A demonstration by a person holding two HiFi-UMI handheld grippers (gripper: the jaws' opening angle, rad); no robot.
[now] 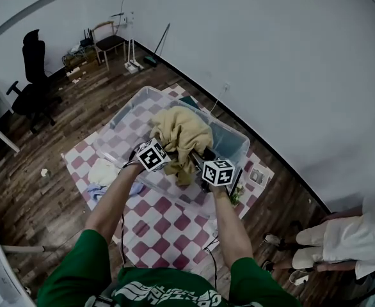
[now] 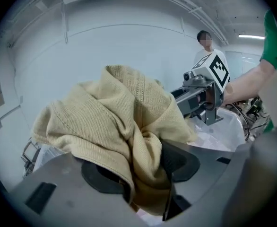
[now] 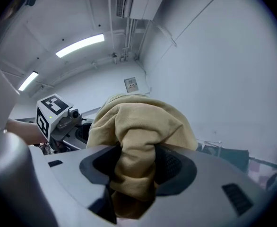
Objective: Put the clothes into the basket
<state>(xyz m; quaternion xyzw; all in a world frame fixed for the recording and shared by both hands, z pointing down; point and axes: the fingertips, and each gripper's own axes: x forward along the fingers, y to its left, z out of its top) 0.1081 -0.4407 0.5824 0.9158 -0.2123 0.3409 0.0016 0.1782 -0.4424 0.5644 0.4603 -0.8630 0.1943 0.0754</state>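
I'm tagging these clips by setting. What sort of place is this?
Likely a sparse office or lab room, not a home: dark wood-plank floor, black swivel office chair, white ceiling strip lights.

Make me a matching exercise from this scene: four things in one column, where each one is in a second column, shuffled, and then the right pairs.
Column one
1. tan garment
2. clear basket
3. black office chair
4. pale clothes

Column two
A. lying on the checkered mat, beside the basket
B. on the bare wood floor, off the mat
C. clamped in the left gripper and the right gripper
D. standing on the mat, behind the raised garment

Pairs: 1-C, 2-D, 3-B, 4-A
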